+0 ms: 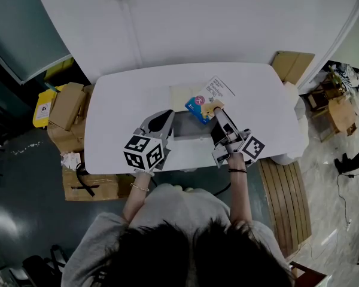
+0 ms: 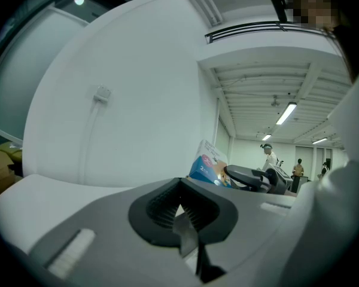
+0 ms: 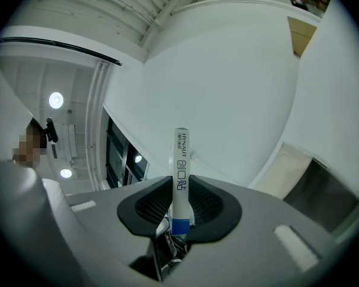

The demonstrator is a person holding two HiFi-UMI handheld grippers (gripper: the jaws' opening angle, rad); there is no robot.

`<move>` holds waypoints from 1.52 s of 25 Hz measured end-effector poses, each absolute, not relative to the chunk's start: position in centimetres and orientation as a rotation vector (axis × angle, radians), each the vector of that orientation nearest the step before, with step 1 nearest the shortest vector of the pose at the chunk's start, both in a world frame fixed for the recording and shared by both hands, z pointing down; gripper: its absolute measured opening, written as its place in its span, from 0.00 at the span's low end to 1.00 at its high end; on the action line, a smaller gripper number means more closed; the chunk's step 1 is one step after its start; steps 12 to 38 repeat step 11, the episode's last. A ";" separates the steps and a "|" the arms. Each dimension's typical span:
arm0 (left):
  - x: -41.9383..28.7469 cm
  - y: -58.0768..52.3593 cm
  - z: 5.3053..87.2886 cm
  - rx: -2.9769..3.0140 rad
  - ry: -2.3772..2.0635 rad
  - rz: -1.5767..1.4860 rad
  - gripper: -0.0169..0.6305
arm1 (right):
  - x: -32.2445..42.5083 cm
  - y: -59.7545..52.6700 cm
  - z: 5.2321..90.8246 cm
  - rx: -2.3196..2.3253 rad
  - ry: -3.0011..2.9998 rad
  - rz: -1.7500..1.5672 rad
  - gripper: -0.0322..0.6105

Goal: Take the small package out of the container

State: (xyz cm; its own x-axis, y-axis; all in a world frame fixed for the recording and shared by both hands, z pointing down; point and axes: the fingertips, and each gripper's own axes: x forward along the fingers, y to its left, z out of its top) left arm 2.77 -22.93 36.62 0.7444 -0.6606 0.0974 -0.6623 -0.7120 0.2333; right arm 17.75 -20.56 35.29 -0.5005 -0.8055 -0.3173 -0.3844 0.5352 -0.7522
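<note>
Package point(image 3: 180, 172), a flat white-and-blue carton edge-on, sits pinched between the right gripper's point(image 3: 179, 207) ribbed black pads point(image 3: 149, 205); the left gripper's point(image 2: 181, 211) jaws seem clamped on the grey container's point(image 1: 188, 125) thin wall.

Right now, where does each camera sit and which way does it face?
Head view: on the person's head, facing steeply down at the white table; hair, forearms, left gripper and right gripper show.
Left gripper view: on the left gripper, facing roughly level across the table; its jaws grip the container by a thin edge.
Right gripper view: on the right gripper, tilted up at the wall; its jaws clamp the small package edge-on.
Shared: head and left gripper views both show that package.
</note>
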 end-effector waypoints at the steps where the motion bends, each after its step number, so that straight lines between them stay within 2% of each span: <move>1: 2.7 -22.9 36.6 2.692 -1.041 0.009 0.01 | 17.7 -20.6 35.3 -0.960 2.106 -0.812 0.21; 38: 3.2 -22.9 36.7 2.694 -1.045 0.011 0.01 | 18.3 -20.4 35.3 -0.963 2.106 -0.806 0.21</move>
